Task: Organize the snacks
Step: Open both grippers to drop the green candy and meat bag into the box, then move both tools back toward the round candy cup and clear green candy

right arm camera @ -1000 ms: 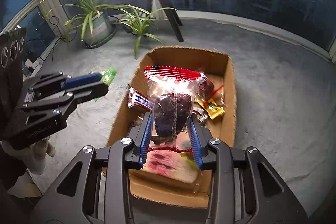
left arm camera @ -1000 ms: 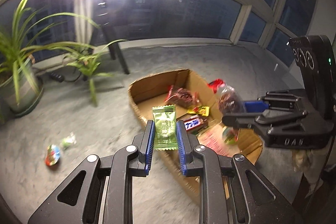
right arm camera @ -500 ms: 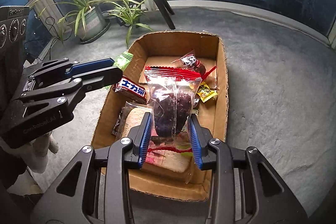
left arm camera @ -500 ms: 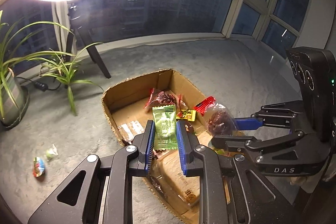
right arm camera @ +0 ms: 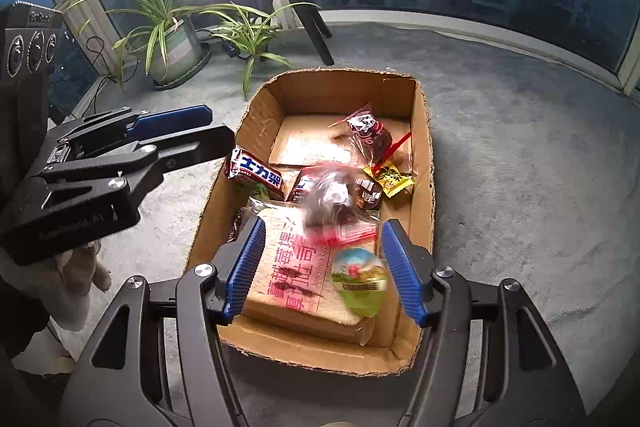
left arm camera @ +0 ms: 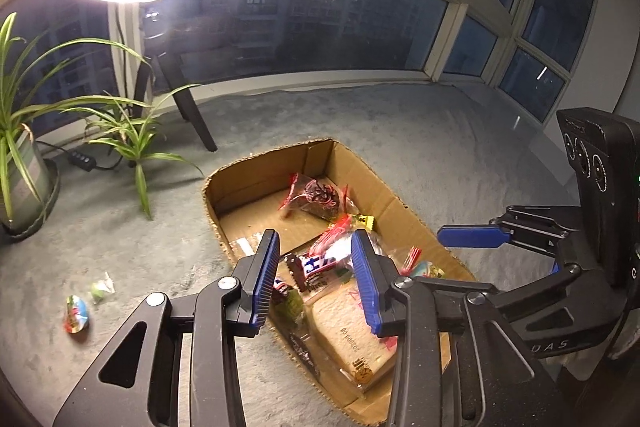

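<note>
An open cardboard box (left arm camera: pixel 256 179) (right arm camera: pixel 425 147) on grey carpet holds several snacks: a bread pack (right arm camera: pixel 296 267), a blue chocolate bar (right arm camera: pixel 256 173), a red-edged bag (right arm camera: pixel 366 131), a yellow candy (right arm camera: pixel 390 179). My left gripper (left arm camera: pixel 316 279) is open and empty above the box's near end. My right gripper (right arm camera: pixel 324 267) is open above the box; the clear bag of dark snacks (right arm camera: pixel 332 207) is blurred just beyond its fingers, over the bread. The green packet (left arm camera: pixel 290 301) lies in the box below the left fingers.
Two small wrapped candies (left arm camera: pixel 76 313) (left arm camera: pixel 100 287) lie on the carpet left of the box. Potted plants (left arm camera: pixel 24 155) (right arm camera: pixel 172 39) and a tripod leg (left arm camera: pixel 196 115) stand by the windows. Each gripper shows in the other's view (left arm camera: pixel 540 267) (right arm camera: pixel 100 163).
Both grippers opened over the box. The green packet left the left gripper and the clear dark-snack bag left the right gripper; both dropped into the box.
</note>
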`<action>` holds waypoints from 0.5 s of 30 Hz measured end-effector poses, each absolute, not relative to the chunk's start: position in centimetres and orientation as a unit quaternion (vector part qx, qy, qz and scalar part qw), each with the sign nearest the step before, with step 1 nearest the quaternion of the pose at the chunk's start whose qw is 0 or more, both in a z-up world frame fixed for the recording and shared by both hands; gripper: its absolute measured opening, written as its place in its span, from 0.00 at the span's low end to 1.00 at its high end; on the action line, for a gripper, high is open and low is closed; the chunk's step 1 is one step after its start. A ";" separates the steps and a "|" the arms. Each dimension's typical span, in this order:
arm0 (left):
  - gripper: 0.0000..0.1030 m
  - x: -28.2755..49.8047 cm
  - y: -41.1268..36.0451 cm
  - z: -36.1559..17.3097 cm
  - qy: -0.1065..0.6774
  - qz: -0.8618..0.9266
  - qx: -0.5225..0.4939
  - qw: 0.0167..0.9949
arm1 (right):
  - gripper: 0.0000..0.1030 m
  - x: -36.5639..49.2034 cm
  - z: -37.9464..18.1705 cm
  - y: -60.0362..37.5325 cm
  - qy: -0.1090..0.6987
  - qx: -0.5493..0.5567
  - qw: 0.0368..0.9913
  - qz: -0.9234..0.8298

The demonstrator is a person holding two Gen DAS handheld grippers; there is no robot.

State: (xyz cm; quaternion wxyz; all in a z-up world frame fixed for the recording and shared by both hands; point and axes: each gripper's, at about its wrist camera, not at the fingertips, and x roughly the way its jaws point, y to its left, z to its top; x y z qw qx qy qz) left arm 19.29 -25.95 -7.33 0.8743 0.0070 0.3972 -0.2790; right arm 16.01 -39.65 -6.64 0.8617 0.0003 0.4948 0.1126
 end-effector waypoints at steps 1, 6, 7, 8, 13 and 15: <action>0.35 19.3 -25.7 -7.3 0.398 -0.277 0.006 0.875 | 0.66 15.9 -6.5 -39.6 0.493 0.000 0.863 0.110; 0.35 18.6 -24.3 -6.8 0.392 -0.271 0.008 0.879 | 0.69 15.6 -5.9 -38.4 0.485 0.001 0.868 0.109; 0.35 18.5 -24.0 -6.7 0.391 -0.270 0.008 0.880 | 0.77 15.5 -5.8 -38.0 0.485 -0.001 0.868 0.105; 0.35 18.3 -23.8 -6.6 0.390 -0.270 0.009 0.881 | 0.80 15.4 -5.7 -37.6 0.482 -0.001 0.870 0.102; 0.35 17.5 -21.6 -6.0 0.384 -0.262 0.012 0.885 | 0.88 15.3 -5.5 -35.5 0.474 -0.008 0.874 0.102; 0.35 17.3 -20.6 -5.9 0.383 -0.258 0.009 0.887 | 0.88 15.3 -5.4 -34.5 0.474 -0.014 0.875 0.098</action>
